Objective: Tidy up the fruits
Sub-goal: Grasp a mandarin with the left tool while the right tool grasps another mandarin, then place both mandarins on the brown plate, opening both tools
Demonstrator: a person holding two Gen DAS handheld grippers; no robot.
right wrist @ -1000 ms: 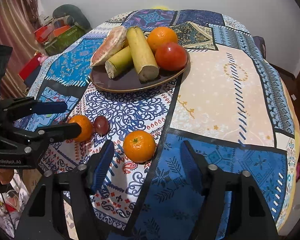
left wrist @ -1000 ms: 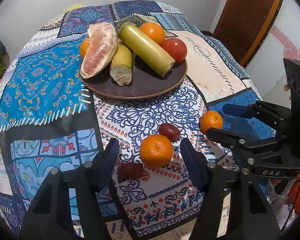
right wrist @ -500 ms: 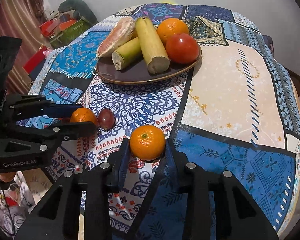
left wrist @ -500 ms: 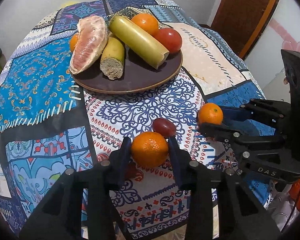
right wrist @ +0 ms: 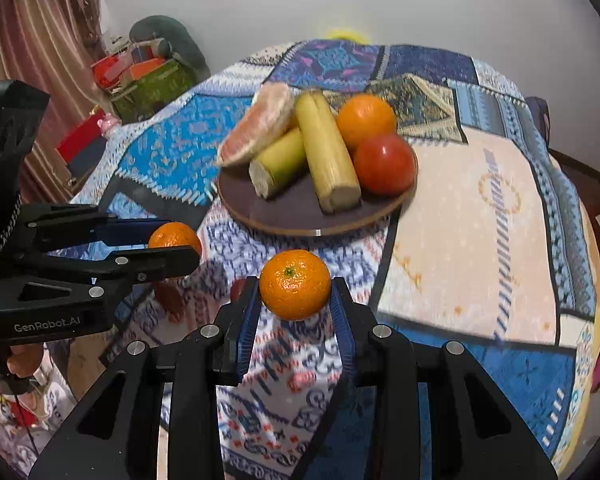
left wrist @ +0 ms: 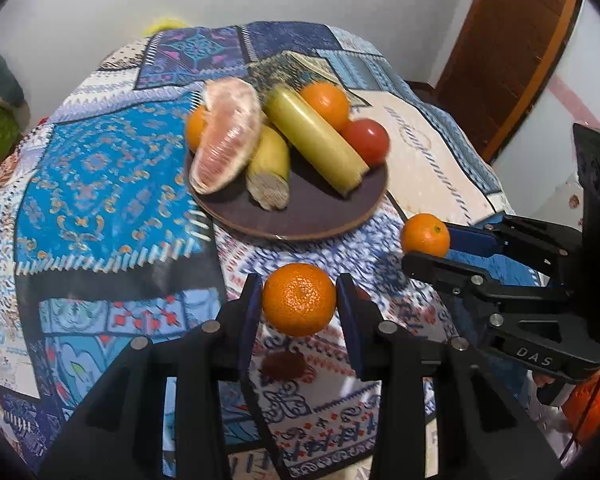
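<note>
My left gripper [left wrist: 299, 300] is shut on a mandarin [left wrist: 299, 299] and holds it above the cloth. My right gripper [right wrist: 295, 285] is shut on a second mandarin [right wrist: 295, 284], also lifted. Each shows in the other's view: the right gripper's mandarin [left wrist: 425, 235] at the right of the left wrist view, the left gripper's mandarin [right wrist: 175, 236] at the left of the right wrist view. The brown plate [left wrist: 312, 216] [right wrist: 292, 216] ahead holds a pomelo piece [left wrist: 226, 136], two sugarcane pieces [left wrist: 314, 140], oranges [left wrist: 326, 100] and a tomato [left wrist: 366, 140].
A dark red date [left wrist: 283, 365] lies on the patterned tablecloth [left wrist: 100, 184] under my left gripper. A wooden door [left wrist: 512, 40] is at the far right. Boxes and bags [right wrist: 148, 76] stand beside the table at the left.
Both grippers closed on their mandarins and lifted them off the cloth. The views rose and the plate now sits farther ahead.
</note>
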